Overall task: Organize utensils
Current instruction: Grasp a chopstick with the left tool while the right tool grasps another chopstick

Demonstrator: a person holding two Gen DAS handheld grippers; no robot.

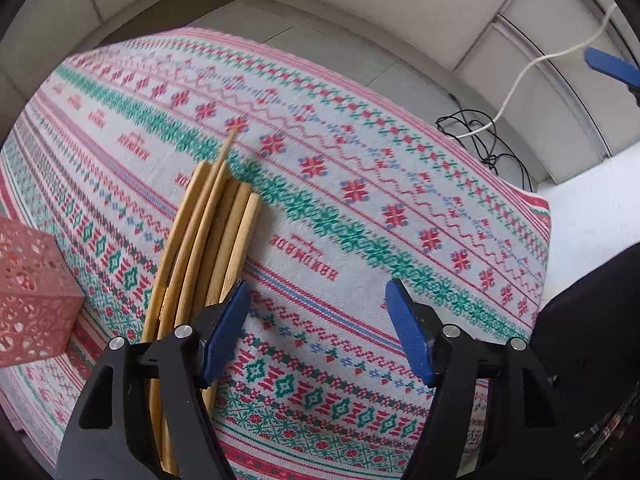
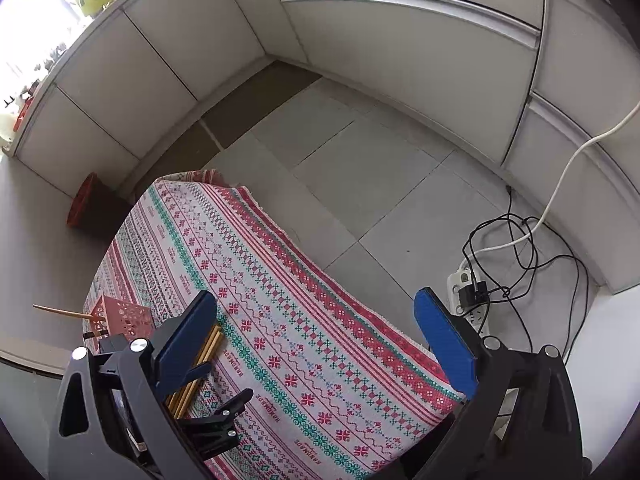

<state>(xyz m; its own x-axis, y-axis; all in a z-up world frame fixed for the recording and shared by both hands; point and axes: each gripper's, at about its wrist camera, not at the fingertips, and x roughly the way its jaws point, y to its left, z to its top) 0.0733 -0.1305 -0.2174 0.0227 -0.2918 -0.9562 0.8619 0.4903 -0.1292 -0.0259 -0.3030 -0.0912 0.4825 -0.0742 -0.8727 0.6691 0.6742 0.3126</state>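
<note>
Seemingly at the pick-up step: a pink basket [image 1: 34,292] sits far left, then wooden chopsticks [image 1: 208,248] lie bundled on the cloth [image 1: 360,184], long axis running away up-frame. Beside them the left gripper [image 1: 316,328] gapes, empty; it must shift left to straddle them. Further right, the right gripper [image 2: 316,344] hangs wide, empty.

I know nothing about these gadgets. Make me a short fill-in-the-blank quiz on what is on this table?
1. The chopsticks are made of ____.
2. The perforated holder beside them is coloured ____.
3. The left gripper has nothing between its ____ pads.
4. Printed on the tablecloth is the word ____.

Missing words: wood; pink; blue; HANDMADE
</note>
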